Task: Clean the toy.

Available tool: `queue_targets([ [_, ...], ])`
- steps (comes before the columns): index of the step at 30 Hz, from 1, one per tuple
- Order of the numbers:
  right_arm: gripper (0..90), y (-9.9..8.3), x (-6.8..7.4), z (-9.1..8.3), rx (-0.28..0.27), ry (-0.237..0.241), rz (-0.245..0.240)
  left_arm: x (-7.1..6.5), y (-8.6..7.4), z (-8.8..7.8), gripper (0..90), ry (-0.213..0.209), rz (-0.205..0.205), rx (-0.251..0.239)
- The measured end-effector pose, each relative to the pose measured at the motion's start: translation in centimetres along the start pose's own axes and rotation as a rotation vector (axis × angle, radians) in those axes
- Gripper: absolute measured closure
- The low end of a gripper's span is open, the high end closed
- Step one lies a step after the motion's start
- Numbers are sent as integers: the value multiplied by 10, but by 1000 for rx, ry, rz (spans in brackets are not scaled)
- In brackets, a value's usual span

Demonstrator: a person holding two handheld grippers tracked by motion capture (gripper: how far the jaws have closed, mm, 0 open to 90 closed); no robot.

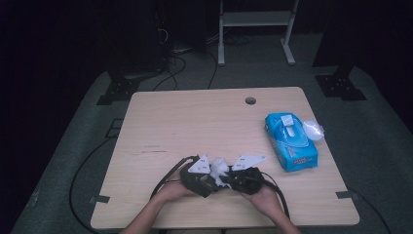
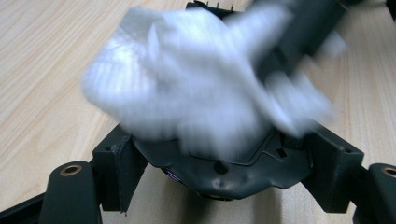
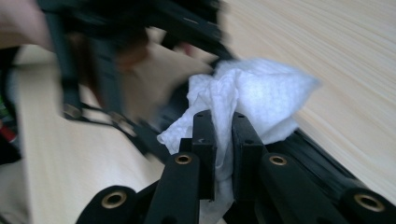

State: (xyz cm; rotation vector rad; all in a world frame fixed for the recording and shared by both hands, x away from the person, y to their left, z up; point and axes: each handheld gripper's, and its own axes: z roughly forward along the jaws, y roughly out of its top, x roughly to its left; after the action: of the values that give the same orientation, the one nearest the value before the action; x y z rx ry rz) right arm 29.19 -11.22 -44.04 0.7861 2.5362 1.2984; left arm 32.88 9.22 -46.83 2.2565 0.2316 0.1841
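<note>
**Tissue wipes a dark object held near the table's front edge**

Tissue point(image 3: 252, 100) is pinched in our clenched right gripper point(image 3: 223, 135), rubbing the dark rounded object point(image 2: 224, 168) that our left gripper point(image 1: 197, 178) grasps across its wide jaws. We should keep the wad bunched and press lightly, with short strokes. Crumpled, it has no clear long axis; it bulges out past the jaw tips, toward the object.

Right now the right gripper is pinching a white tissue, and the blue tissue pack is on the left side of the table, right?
Not quite. The right gripper is pinching the white tissue, but the blue tissue pack lies on the right side of the table, as the high view shows.
</note>
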Motion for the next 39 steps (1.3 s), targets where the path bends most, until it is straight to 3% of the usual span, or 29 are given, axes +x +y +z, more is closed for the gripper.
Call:
queue_targets([
  [3, 817, 6, 4, 6, 10, 13, -19, 1, -2, -2, 240, -1, -8, -7],
  [5, 818, 6, -2, 4, 12, -6, -7, 1, -2, -2, 240, 2, -11, -10],
  [7, 818, 4, -8, -1, 27, -59, 2, 1, -2, -2, 240, -2, -14, -15],
  [11, 820, 4, -2, 0, 11, -15, 27, 1, 0, -2, 240, -2, -3, -11],
  [16, 821, 14, 10, 14, 14, 24, -24, 0, -1, -1, 240, 2, -8, -8],
  [21, 822, 10, -7, 8, 29, -81, -8, 0, -3, 0, 239, 1, -15, 3],
  [23, 823, 6, -11, 3, 34, -101, 11, 0, -3, -1, 239, -2, -11, -3],
  [25, 824, 5, -8, 1, 21, -94, 25, 0, -1, -1, 239, -2, -15, -12],
  [26, 824, 6, -5, 2, 14, -69, 33, 1, 0, -1, 240, -2, -10, -12],
  [31, 824, 13, 11, 16, 1, -12, 3, -2, -1, 2, 240, 3, -1, 4],
  [35, 824, 13, 4, 15, 7, -66, -2, -1, -2, 1, 240, -3, -10, 2],
  [37, 824, 11, -4, 10, 13, -105, 20, -1, -2, 1, 239, -4, -12, 0],
  [39, 824, 9, -6, 8, 15, -115, 32, -1, -2, 1, 239, -5, -9, -5],
])
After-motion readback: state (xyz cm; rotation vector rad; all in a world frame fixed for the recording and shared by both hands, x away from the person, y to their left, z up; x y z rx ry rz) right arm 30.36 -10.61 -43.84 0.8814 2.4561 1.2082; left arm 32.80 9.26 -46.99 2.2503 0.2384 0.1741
